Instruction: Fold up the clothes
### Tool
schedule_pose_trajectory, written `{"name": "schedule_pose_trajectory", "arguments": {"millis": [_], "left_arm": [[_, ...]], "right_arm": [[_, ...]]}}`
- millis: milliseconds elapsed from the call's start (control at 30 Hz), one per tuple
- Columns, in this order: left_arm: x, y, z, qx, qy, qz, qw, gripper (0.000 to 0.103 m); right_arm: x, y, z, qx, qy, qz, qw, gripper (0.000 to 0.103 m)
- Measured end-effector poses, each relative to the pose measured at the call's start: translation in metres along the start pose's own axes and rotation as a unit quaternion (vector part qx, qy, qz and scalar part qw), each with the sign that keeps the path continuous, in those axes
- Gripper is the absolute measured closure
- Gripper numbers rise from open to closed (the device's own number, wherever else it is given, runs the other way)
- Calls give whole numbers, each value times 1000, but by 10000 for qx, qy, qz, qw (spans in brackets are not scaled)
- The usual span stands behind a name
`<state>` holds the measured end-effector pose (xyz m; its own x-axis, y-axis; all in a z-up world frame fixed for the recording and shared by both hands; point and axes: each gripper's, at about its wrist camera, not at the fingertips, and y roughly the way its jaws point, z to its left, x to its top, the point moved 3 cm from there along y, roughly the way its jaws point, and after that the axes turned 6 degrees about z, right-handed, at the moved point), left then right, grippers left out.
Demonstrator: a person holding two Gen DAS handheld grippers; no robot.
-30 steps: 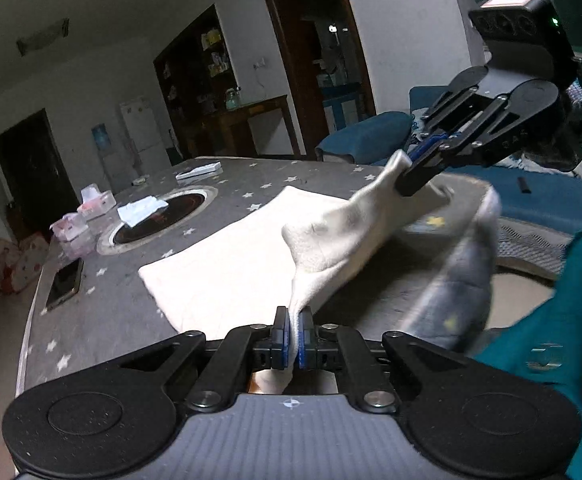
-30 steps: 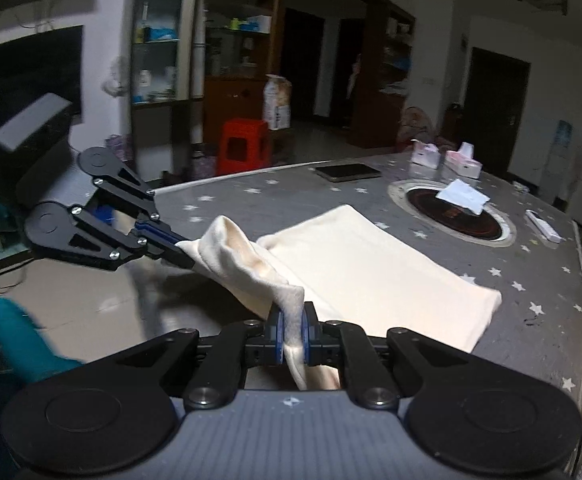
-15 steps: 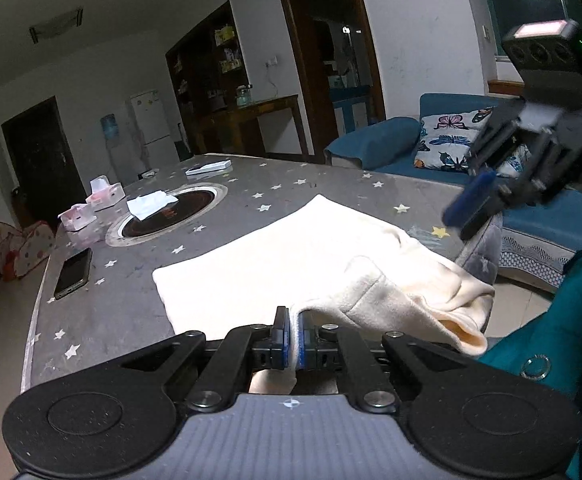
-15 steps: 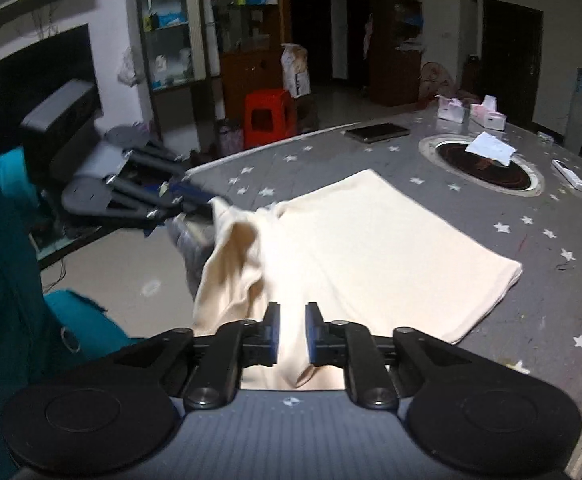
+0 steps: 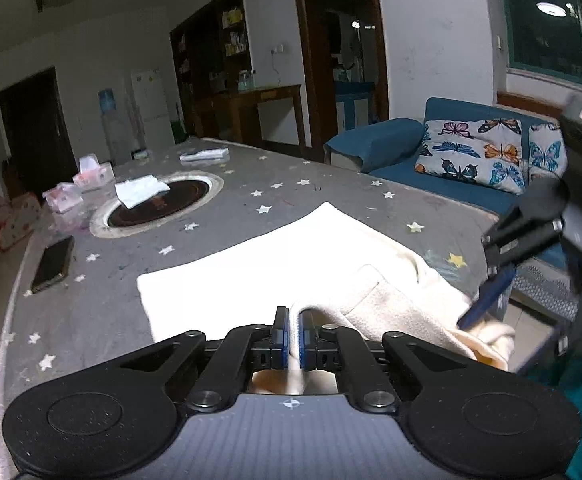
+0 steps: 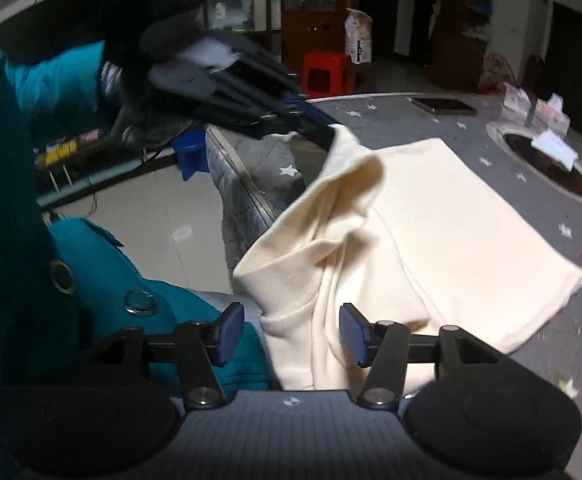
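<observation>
One tool, the left tool (image 5: 290,330), pinches the cream knitted garment (image 6: 431,216) to anchor its fold; the right tool (image 6: 291,334) has just been opening, cloth loose between its jaws.

Grey star-print table (image 5: 251,200), a black phone (image 5: 53,264) on its left edge, tissue boxes (image 5: 91,174) farther back. Blue sofa (image 5: 391,148) far right, butterfly cushions (image 5: 471,152) on it.
</observation>
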<state>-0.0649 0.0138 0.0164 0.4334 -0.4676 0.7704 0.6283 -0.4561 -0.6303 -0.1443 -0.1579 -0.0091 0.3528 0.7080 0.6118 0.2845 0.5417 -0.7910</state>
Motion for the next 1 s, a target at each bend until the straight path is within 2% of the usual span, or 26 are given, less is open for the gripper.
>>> {"name": "schedule_pose_trajectory", "arguments": {"millis": [67,100,167,233,300,433,633,833,967,1000], "left_arm": [[3,6,4,-58,-115,60,9999,98],[5,8,6,-66,-159,81,9998,98],[4,8,6,-64,-160,84,9998,98],[1,3,5,-89,-127,60,9999,98],[-2,-4,5,-84,-91,23,9999,98],[-1,-18,10,-5,-51,-98,9999,98],[27,-1,31,170,-36,-268,9995,98],[67,42,57,283,87,-379,9988,98],[80,88,74,420,27,-213,9989,98],[81,101,79,496,-31,-162,9986,98]], "right_arm": [[2,5,4,-60,-115,-68,9999,48],[3,7,6,-146,-180,-113,9997,52],[3,9,9,-366,-253,-108,9990,62],[2,5,6,-307,-147,-157,9993,88],[0,-4,0,-285,65,-242,9993,92],[8,-26,-24,-290,488,-494,9972,94],[33,-45,-73,-568,830,-824,9915,94],[53,-38,-140,-858,1187,-829,9857,94],[60,-17,-184,-1005,1483,-712,9813,94],[59,-8,-194,-1207,1571,-708,9776,94]]}}
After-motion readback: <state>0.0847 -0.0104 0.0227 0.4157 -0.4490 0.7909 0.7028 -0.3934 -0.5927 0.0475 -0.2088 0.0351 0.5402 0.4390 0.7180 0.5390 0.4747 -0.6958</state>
